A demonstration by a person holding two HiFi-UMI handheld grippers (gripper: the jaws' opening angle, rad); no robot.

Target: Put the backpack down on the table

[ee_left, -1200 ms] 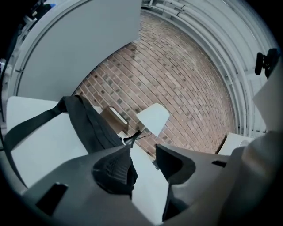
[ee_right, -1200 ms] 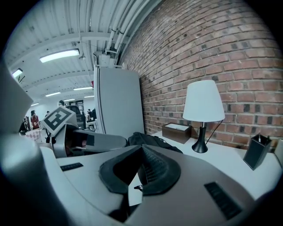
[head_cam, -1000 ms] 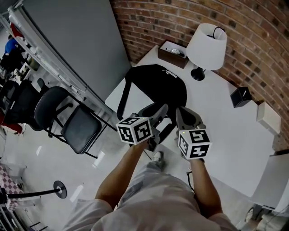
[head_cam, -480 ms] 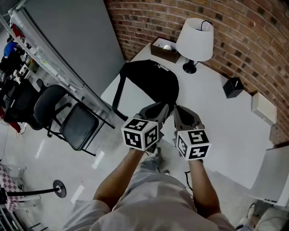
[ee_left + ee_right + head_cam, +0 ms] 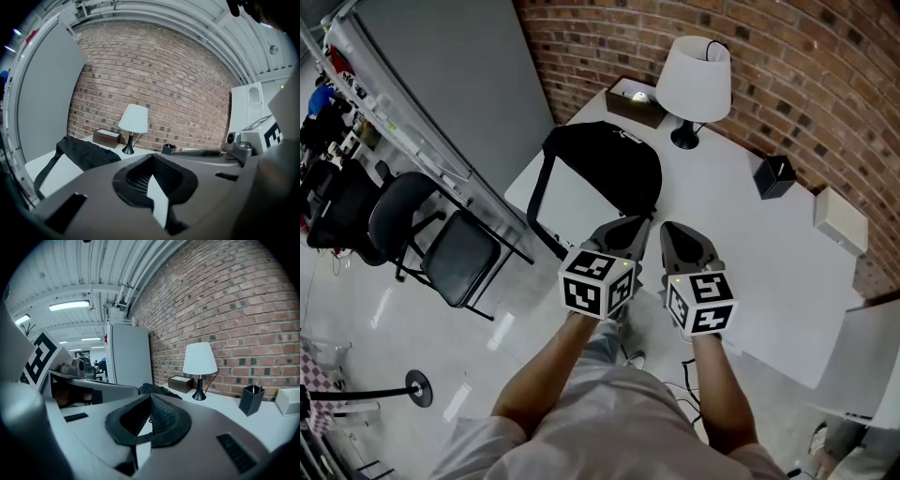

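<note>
beyond left claw (image 5: 625,228), backpack (image 5: 605,164) on table (image 5: 750,239), apparently apart

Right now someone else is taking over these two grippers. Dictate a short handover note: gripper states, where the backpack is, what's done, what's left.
Left gripper: shut, nothing between its jaws, clear of the backpack.
Right gripper: shut, empty, beside the left one.
Backpack: lies on the white table toward its left corner, in front of the lamp; neither gripper touches it.
Done: backpack is down on the table and released.
Left: nothing that I can see.
</note>
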